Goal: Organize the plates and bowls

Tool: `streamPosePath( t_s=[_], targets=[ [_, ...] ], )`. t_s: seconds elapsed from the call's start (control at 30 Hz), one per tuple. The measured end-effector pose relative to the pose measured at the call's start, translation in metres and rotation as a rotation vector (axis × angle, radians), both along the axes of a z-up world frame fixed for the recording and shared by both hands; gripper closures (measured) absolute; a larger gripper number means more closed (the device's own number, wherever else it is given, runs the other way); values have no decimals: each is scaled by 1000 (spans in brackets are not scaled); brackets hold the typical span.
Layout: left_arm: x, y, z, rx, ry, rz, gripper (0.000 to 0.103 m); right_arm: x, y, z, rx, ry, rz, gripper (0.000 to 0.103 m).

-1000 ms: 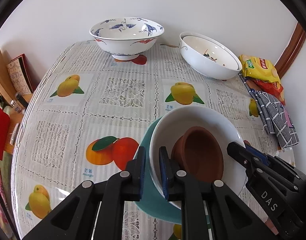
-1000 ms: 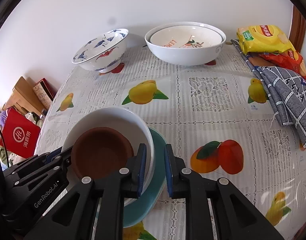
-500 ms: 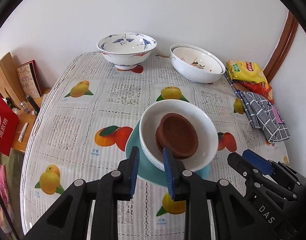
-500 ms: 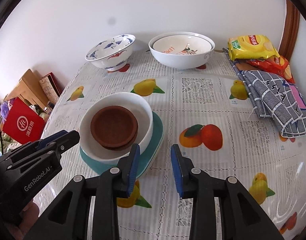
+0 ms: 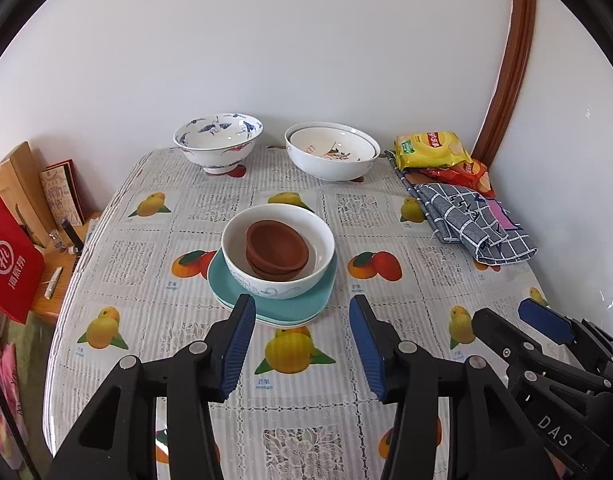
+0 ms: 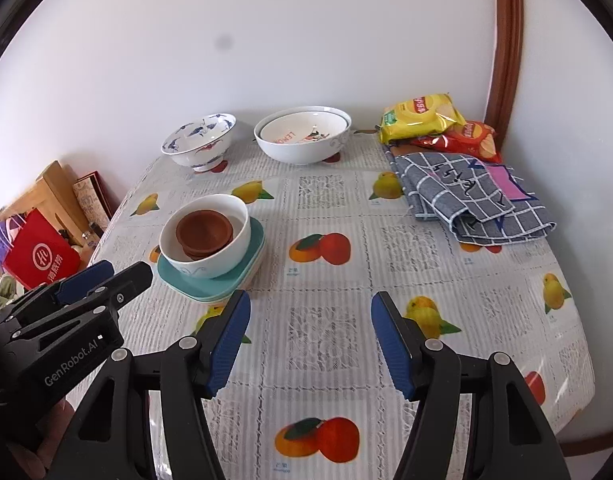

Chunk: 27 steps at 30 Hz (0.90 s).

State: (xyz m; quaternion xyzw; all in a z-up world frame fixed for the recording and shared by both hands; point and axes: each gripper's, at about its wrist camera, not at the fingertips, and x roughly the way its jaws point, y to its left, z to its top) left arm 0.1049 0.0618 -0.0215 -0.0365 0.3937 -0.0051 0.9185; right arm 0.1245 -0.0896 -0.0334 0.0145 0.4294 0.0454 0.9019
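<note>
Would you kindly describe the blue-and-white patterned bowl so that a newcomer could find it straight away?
Start at the table with the fruit-print cloth and look along its far edge by the white wall, where two bowls stand side by side. The blue-and-white patterned bowl is the left one, on a small foot. Unlike the wider white bowl beside it, it holds nothing and has blue birds painted inside.

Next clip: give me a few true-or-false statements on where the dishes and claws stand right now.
1. The brown clay dishes sit inside the white bowl. True.
2. The white bowl stands on the teal plate. True.
3. The left claw grips the teal plate. False: it is open, clear of the stack.
4. The right claw is open and empty. True.
5. The blue-patterned porcelain bowl is stacked on the teal plate. False: it stands alone near the wall.
</note>
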Motion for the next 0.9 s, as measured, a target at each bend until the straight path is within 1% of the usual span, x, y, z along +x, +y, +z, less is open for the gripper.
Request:
streamPosePath(
  t_s=[0.07,0.1,0.13,0.17,0.23,0.3,0.33,0.37,0.43,0.53,0.63,0.7,0.8,0.9],
  targets=[
    [-9,-9,6,20,-22,-2,51,-12,-13,6,-3,-15,-31,41],
    [-14,-13,8,23,-34,-4,47,-16,-18,8,-3,-23,-45,41],
    [-19,-16,11,23,-44,-7,44,-22,-24,12,-2,-32,-60,37],
    [-24,-19,13,20,-54,-12,42,-27,-30,16,-2,-41,-71,30],
    [-34,-25,17,15,-70,-19,34,-37,-39,23,-4,-74,-88,21],
    [-44,-31,19,25,-84,-22,29,-49,-45,29,-15,-106,-103,16],
    [-49,-34,20,30,-88,-23,28,-55,-48,31,-21,-113,-105,13],
    [-54,-36,21,30,-94,-26,28,-60,-51,32,-26,-119,-105,13],
    [-63,-39,22,26,-99,-21,22,-71,-55,34,-35,-129,-115,12],
    [-76,-42,24,25,-110,-17,19,-86,-60,34,-30,-135,-123,10],
    [-88,-46,26,51,-120,-16,17,-98,-62,34,-48,-131,-121,10],
    [-93,-46,27,54,-126,-9,14,-104,-61,34,-51,-139,-115,10],
    [-96,-45,26,41,-115,-8,14,-110,-62,34,-48,-139,-120,10],
    [-97,-45,27,49,-118,3,14,-113,-64,34,-44,-138,-126,10]
  ],
)
